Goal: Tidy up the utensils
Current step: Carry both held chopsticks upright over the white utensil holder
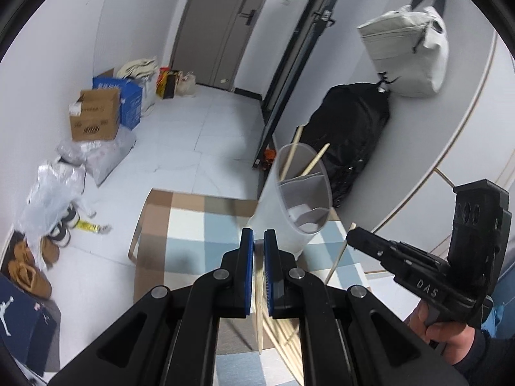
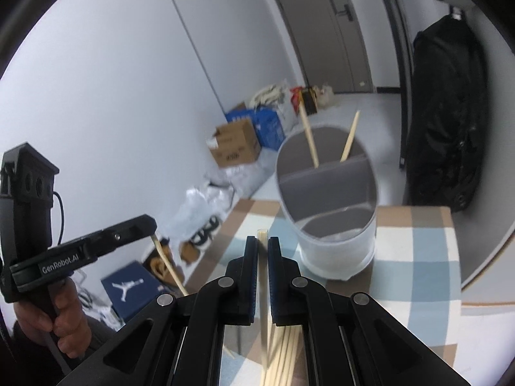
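Two grippers are working here, and each is clamping one pale wooden chopstick. The left gripper (image 1: 258,241), low in the middle of its own view, is pinching a chopstick (image 1: 258,305) that is hanging down between the blue pads. The right gripper (image 2: 263,247) is doing the same, its pads squeezing a second chopstick (image 2: 263,289) near its top end. Two more chopsticks (image 2: 310,138) are leaning in the rear compartment of the holder (image 2: 334,247), a frosted, see-through plastic tub with a divider, which is standing right of centre in the right wrist view on the checked cloth (image 2: 418,251) in blue, white and tan. A loose bundle of chopsticks (image 2: 286,353) is lying on the cloth under the right gripper at the bottom of the frame; the count is blurred.
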